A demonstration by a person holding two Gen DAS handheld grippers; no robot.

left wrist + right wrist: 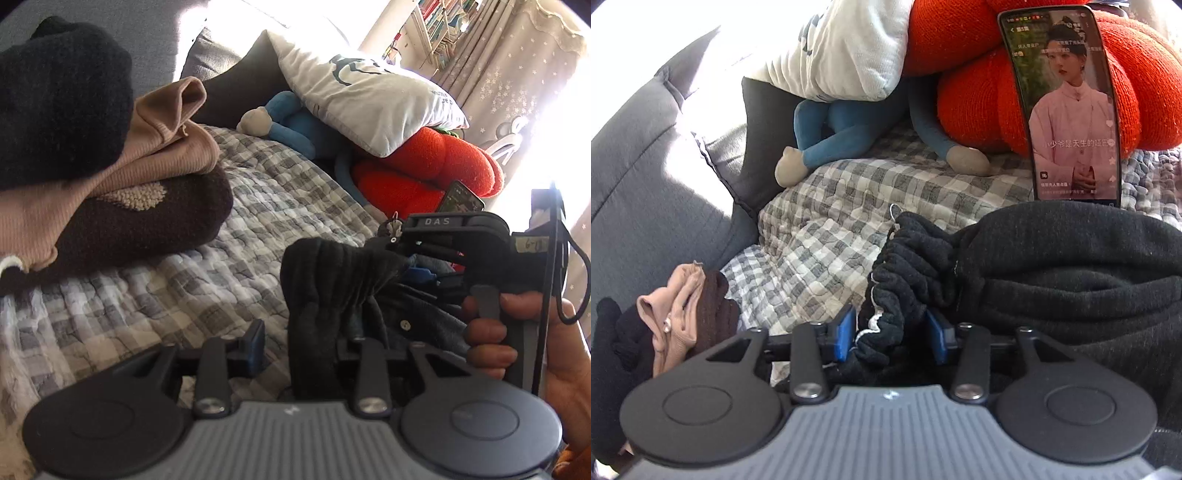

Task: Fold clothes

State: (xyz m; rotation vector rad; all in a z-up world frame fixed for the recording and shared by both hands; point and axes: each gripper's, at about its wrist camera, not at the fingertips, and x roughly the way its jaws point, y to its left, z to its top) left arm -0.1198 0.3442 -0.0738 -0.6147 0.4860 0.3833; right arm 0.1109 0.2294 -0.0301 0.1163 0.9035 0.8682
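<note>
A black knit garment (1052, 266) with a gathered ribbed hem lies on the checked quilt (827, 229). My right gripper (892, 336) is shut on that hem, the bunched fabric (886, 325) between its blue pads. In the left wrist view my left gripper (301, 345) stands open, and the black garment's ribbed edge (325, 280) hangs between its fingers. The right gripper (391, 240), held by a hand (491, 332), shows there pinching the same fabric from the right.
A stack of folded clothes, black, tan and dark brown (110, 177), sits on the quilt at the left, also seen in the right wrist view (679, 314). A white pillow (369, 96), blue plush toy (291, 122), orange cushion (424, 166) and a propped phone (1067, 107) line the sofa back.
</note>
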